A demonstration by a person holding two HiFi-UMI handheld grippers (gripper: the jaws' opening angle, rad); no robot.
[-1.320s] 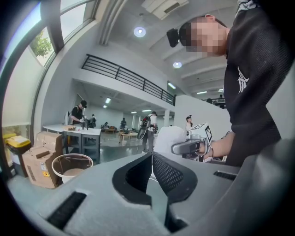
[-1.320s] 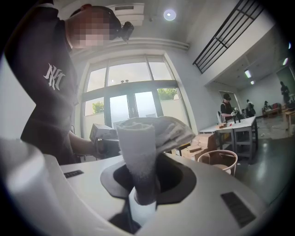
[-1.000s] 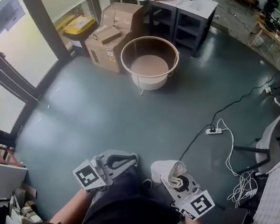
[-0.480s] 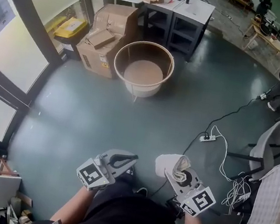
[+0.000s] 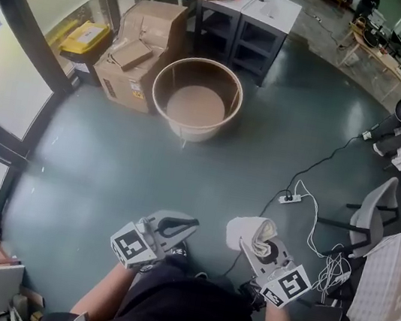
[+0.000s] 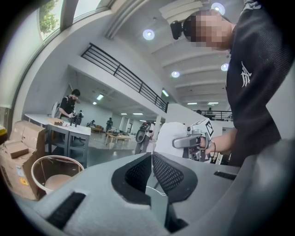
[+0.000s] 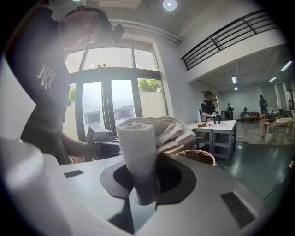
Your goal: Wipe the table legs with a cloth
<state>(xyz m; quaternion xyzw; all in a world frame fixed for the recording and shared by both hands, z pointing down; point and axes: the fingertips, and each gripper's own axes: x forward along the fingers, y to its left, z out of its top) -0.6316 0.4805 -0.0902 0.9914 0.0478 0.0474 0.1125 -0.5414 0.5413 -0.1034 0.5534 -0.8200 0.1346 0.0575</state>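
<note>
Moved slightly nearer: round table (image 5: 196, 98) well ahead of tongs. Right tongs (image 5: 256, 245) clamp cloth (image 5: 243, 230); left tongs (image 5: 178, 226) closed, empty. Legs unwiped.

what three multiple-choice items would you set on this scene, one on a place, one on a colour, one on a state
1. Where does the round rimmed table stand?
A. on the floor beside the cardboard boxes
B. on a desk top
C. hung on a wall

2. What colour is the cloth in the right gripper?
A. red
B. white
C. dark blue

3. How is the left gripper?
A. wide open round a table leg
B. shut on a sponge
C. shut with nothing in it

Answers:
1 A, the head view shows it on the grey floor right next to the boxes.
2 B, the rolled cloth reads white in both the head view and the right gripper view.
3 C, the left gripper view shows its jaws together with nothing between them.
</note>
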